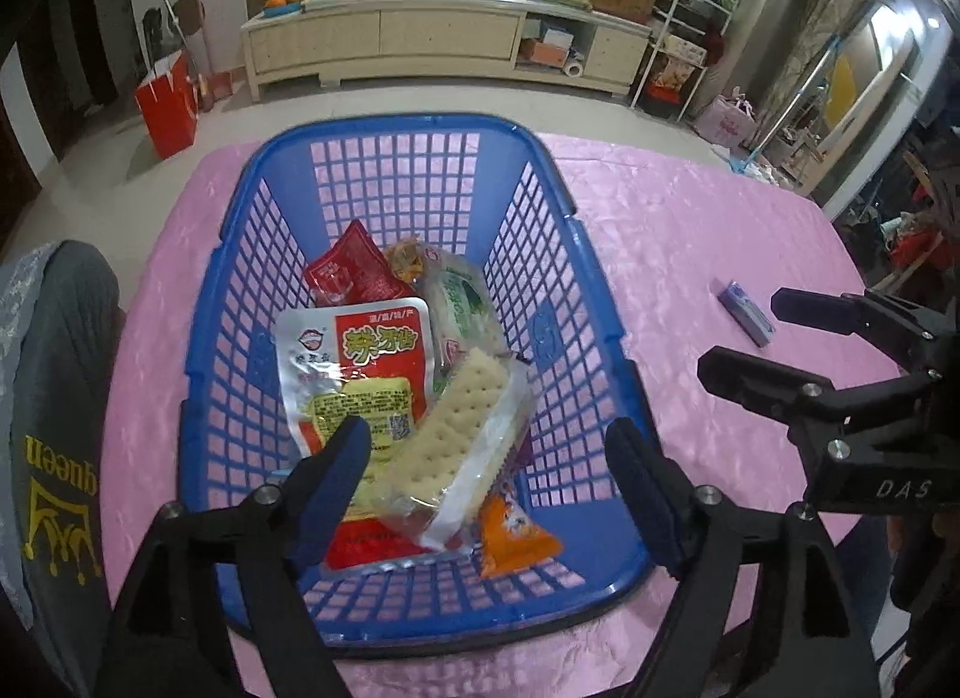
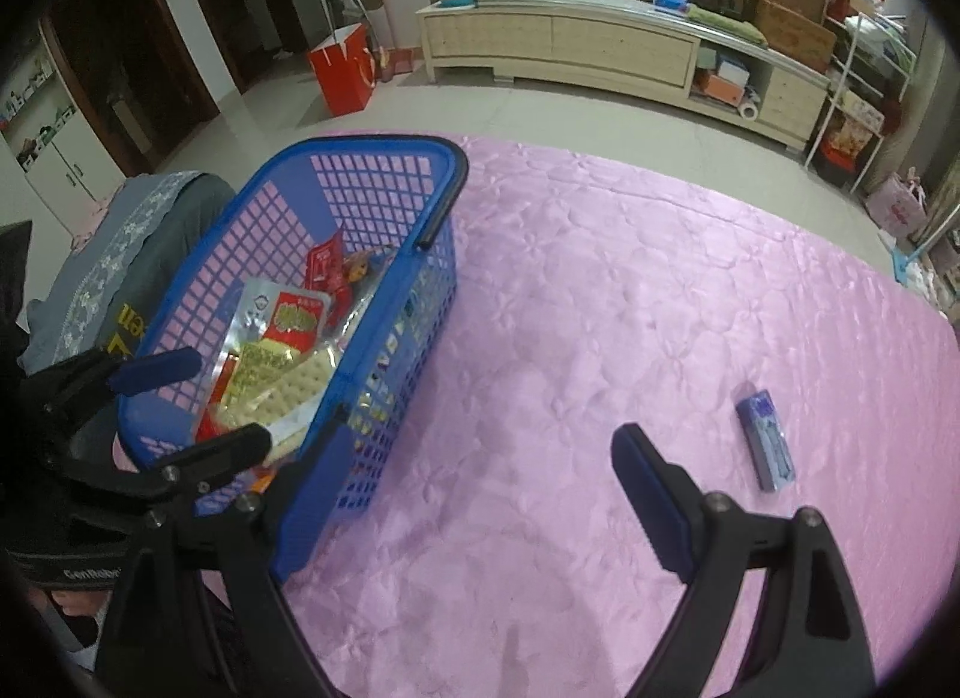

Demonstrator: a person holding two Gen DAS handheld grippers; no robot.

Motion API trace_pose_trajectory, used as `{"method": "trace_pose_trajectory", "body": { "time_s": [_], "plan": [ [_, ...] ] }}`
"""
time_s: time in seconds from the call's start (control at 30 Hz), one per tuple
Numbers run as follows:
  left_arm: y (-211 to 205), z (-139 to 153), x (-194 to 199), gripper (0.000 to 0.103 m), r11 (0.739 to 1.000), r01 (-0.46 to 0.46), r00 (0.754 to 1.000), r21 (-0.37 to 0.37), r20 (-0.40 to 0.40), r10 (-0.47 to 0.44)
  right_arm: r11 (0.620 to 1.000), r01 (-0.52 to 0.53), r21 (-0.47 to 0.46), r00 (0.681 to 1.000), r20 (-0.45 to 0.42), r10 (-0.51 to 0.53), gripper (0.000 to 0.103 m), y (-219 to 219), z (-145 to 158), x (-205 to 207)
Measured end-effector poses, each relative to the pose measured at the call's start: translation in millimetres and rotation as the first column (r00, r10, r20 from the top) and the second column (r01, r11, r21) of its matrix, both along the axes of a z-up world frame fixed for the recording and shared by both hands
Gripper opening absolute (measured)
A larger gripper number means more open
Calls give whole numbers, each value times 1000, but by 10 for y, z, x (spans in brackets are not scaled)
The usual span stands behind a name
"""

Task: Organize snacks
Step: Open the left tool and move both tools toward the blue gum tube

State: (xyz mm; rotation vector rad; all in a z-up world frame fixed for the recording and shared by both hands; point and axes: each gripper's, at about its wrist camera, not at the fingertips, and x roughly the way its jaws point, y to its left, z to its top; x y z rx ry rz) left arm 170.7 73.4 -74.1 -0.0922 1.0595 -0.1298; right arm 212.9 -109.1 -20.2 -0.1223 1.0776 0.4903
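Basically one snack left out: blue packet [image 2: 766,441] lies alone on the pink counter [image 2: 600,308] toward its right edge, well apart from the blue basket [image 1: 384,125] at the left side. Basket already holds the cracker pack [image 1: 456,434], red-and-silver pouch [image 1: 360,362], red sachet [image 1: 354,272], green pack [image 1: 462,302] and orange pack [image 1: 516,536], piled loosely.

Left gripper [image 1: 486,446] hangs over the basket, jaws wide, gripping nothing; cracker pack sits below between them, not pinched. Right gripper [image 2: 468,488] has jaws spread wide and empty, near the blue packet but not over it.

Risks, my guess: packet is thin and flat, so jaws could skid over it or snag the quilted cover. Right gripper's left finger [image 2: 312,494] sits just beside the basket wall, so a careless swing could shove the basket.
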Motion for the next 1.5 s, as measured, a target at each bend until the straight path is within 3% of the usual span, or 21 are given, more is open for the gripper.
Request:
{"method": "trace_pose_trajectory", "body": {
  "time_s": [0.37,0.87,1.07,1.17,1.27,1.33,1.5],
  "plan": [
    [-167,495,-346,79,998,28,991,51,129,-35,999,13,33,997,73,-16,91,-145,394,-327],
    [-643,689,-489,79,994,42,977,98,204,-61,994,106,38,988,110,-110,91,-730,529,-569],
    [-839,702,-417,79,997,51,971,61,229,-63,987,154,37,982,109,-158,91,-1021,495,-544],
    [-968,662,-321,91,996,46,974,75,216,-61,983,179,36,978,105,-182,91,-1173,462,-497],
    [-1096,610,-250,93,996,69,977,64,199,-81,980,198,30,975,98,-200,91,-1309,409,-448],
    [-1177,574,-214,102,995,80,976,64,196,-91,978,205,23,974,93,-207,91,-1374,359,-417],
    [-1400,445,-82,102,990,112,977,83,173,-125,975,223,19,972,64,-224,91,-1544,200,-293]
  ]
}}
